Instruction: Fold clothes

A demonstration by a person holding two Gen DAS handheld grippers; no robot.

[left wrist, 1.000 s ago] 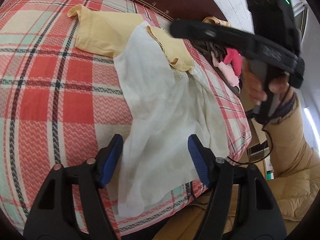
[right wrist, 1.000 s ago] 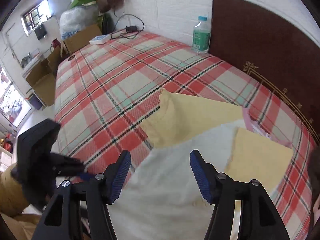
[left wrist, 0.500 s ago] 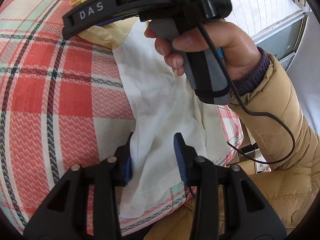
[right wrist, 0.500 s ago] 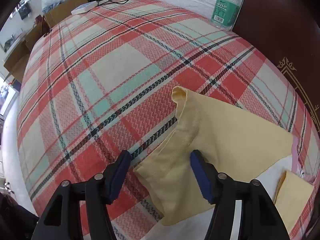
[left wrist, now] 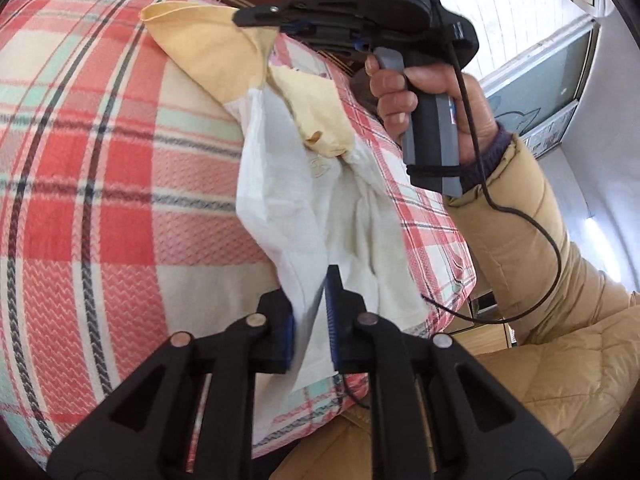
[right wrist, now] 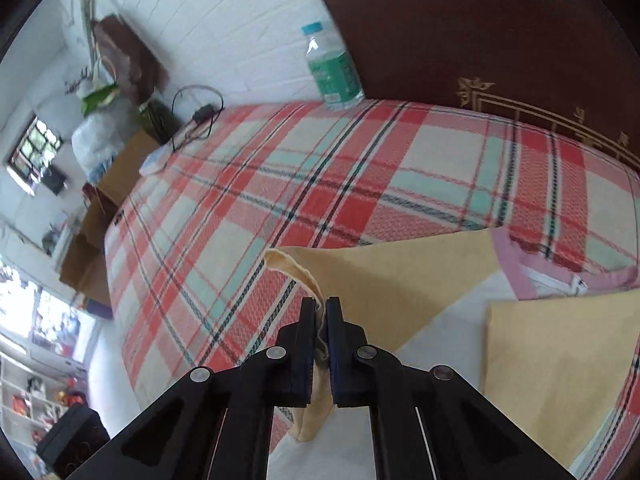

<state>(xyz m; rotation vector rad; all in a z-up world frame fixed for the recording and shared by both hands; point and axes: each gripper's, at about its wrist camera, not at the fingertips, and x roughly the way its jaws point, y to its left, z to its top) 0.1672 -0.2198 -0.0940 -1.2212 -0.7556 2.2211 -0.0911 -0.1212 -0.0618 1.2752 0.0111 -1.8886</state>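
A shirt with a white body (left wrist: pixel 288 200) and yellow sleeves lies on the plaid bed (left wrist: pixel 100 168). My left gripper (left wrist: pixel 310 320) is at the shirt's near white hem. Its jaws are closing with the hem pinched between the pads and lifted off the bed. My right gripper (right wrist: pixel 320 312) is shut on the cuff edge of the far yellow sleeve (right wrist: pixel 400 276). In the left wrist view that gripper (left wrist: pixel 256 20) holds the sleeve (left wrist: pixel 208 48) raised. The other yellow sleeve (right wrist: pixel 560 360) lies folded over the body, next to the pink collar (right wrist: pixel 516 264).
A dark headboard (right wrist: pixel 480 20) closes the bed's far end, with a water bottle (right wrist: pixel 332 68) beside it. A charger cable (right wrist: pixel 200 116) lies at the far corner, with cardboard boxes (right wrist: pixel 128 160) beyond. A tan jacket sleeve (left wrist: pixel 520 240) reaches in from the right.
The left jaws narrowed onto the white hem and raised it. The right gripper swung over to the far yellow sleeve, shut on its cuff and lifted it.
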